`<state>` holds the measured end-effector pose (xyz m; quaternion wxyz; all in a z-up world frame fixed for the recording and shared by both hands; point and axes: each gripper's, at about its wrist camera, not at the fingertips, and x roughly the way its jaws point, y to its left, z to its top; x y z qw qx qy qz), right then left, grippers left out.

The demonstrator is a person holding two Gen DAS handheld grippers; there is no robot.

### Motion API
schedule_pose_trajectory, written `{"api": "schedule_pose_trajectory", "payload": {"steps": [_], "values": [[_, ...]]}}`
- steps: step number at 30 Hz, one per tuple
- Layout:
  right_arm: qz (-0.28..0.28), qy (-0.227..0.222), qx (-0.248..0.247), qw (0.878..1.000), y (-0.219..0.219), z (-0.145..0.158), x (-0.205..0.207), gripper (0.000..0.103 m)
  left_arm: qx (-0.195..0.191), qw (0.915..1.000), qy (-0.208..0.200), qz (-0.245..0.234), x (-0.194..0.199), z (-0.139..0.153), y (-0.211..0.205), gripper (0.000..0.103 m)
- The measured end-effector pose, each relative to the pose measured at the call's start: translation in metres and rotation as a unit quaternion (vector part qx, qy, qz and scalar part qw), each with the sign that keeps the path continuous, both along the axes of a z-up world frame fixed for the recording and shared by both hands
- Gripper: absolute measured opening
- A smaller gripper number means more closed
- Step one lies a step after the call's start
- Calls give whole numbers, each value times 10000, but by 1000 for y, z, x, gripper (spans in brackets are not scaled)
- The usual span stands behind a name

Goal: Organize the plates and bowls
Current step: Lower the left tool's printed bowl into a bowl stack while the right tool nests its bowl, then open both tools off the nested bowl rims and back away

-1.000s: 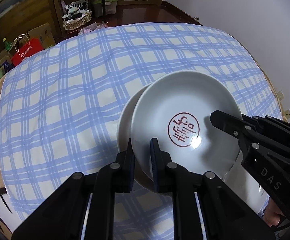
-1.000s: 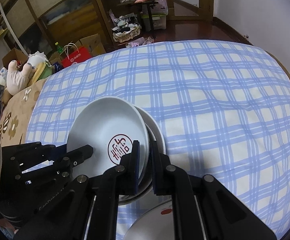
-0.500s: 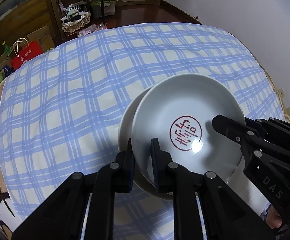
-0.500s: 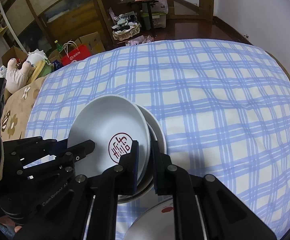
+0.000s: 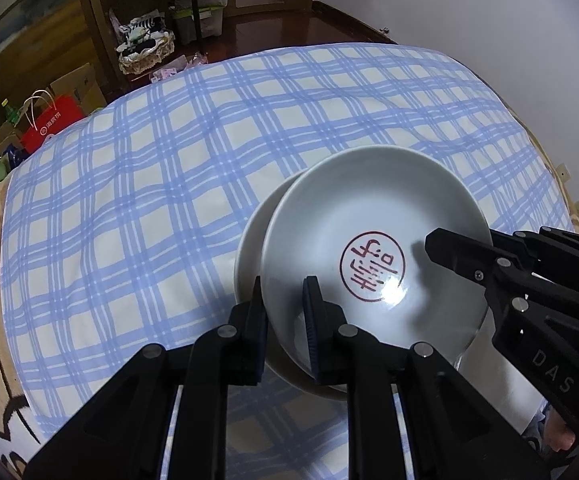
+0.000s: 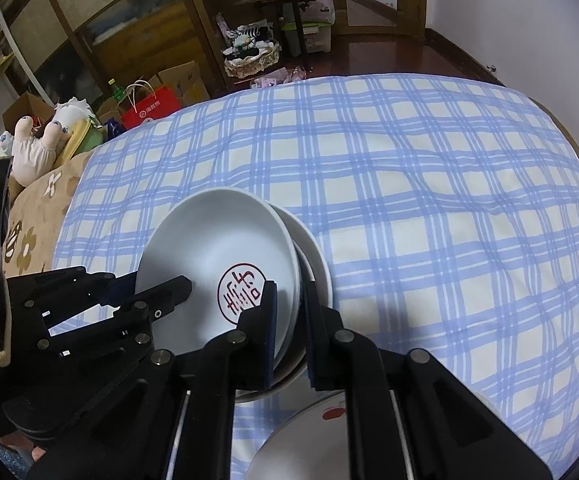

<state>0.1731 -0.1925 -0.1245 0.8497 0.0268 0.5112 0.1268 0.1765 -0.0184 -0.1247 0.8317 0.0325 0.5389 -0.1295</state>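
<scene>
Two white bowls over blue-and-white checked cloth (image 5: 137,208), near its front edge; upper bowl (image 5: 373,232) with red round seal mark (image 5: 371,266) in its well, sitting offset on lower bowl (image 5: 249,240), rim of the lower one showing past it on one side only.

Left gripper (image 5: 283,308) narrowed to a slim gap, clamped across near-left rim of upper bowl; one blue-padded finger inside the well, the other outside between the two bowls.

Right gripper (image 6: 289,312) likewise nearly closed, pinching the opposite rim of upper bowl (image 6: 217,256); one pad inside beside seal mark (image 6: 241,294), the other outside against lower bowl (image 6: 313,264); whether that outer pad also touches the lower rim, cannot tell.

From left wrist view, right gripper's black frame entering at right edge, marked "DAS"; from right wrist view, left gripper's frame at left edge.

Third dish (image 6: 309,432), white with a red spot, partly hidden under right gripper at the front edge of cloth (image 6: 429,200); shape unclear.

Beyond far edge of cloth: red paper bag (image 5: 51,122), wicker basket (image 5: 147,52), wooden cabinet (image 6: 137,32), plush toy (image 6: 37,140) off the left edge; beige flower-print cover (image 6: 21,240) along left edge.
</scene>
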Motion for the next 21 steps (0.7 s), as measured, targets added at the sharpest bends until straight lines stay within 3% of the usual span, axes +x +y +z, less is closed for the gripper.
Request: {"api": "schedule_pose_trajectory", "payload": {"steps": [15, 21], "values": [[-29, -107, -133, 9999, -7, 8, -8, 18, -128, 9999, 29, 36, -1, 6, 10, 19], [-62, -54, 94, 9999, -15, 14, -7, 18, -211, 9998, -56, -41, -6, 16, 10, 31]]}}
